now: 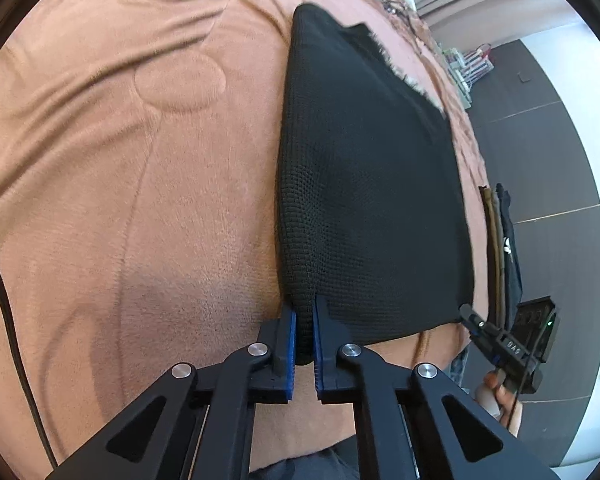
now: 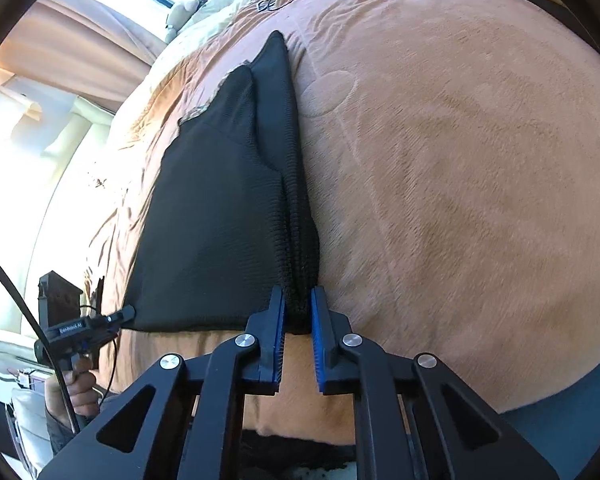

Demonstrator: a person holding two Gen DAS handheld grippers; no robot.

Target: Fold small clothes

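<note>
Black knit garment (image 1: 364, 184) spread flat on peach blanket (image 1: 120, 168). Left gripper (image 1: 305, 320) clamped on near corner, blue pads (image 1: 290, 332) pressing a bunched fold. Right gripper (image 2: 298, 312) likewise pinched on the opposite near corner, ribbed hem gathered between its pads (image 2: 316, 320).

Only in left view: dark tiled floor (image 1: 548, 128), stack of folded clothes (image 1: 500, 248) at bed edge, right gripper seen from the side, lettering on it too small to read.

Only in right view: bright window (image 2: 28, 120), plush toys (image 2: 188, 4) far up the bed, left gripper in a hand (image 2: 80, 392), white label on its body, blurred, roughly "Gen Robot AI".
</note>
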